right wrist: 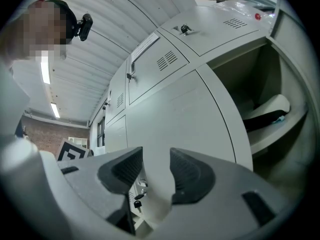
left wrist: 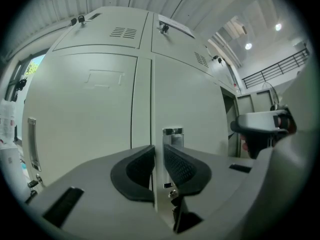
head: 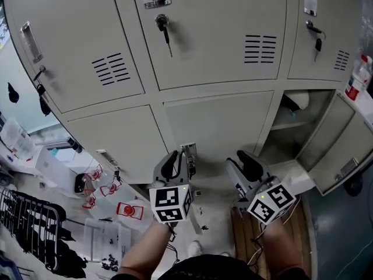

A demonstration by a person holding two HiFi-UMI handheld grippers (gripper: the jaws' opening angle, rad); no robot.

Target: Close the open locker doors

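- While the left gripper point(left wrist: 158, 156) points level at the lockers point(left wrist: 90, 99), its jaws stand narrow, the pads seemingly pressed on both faces of the middle door point(left wrist: 158, 194).
- We see that door edge-on: its free edge runs upright between the pads, and its handle point(left wrist: 172, 132) juts out just above them, on the right face.
- We judge from the handle's side that the hinge lies to the right of the opening. The free edge would then have to swing left and in toward the locker face.
- Our right gripper point(right wrist: 156, 166) holds its jaws well apart with nothing between them, aimed at a closed front just beside the left gripper.
- Further right, in the head view, the right door point(head: 335, 142) hangs wide open, its panel swung out and away from us.
- Behind it the compartment point(right wrist: 265, 84) shows a shelf with a pale object on it.
- Of the two, the right gripper point(head: 242, 167) is the nearer to the right door, which lies to its right; the left gripper point(head: 179, 163) is taken up with the middle door.
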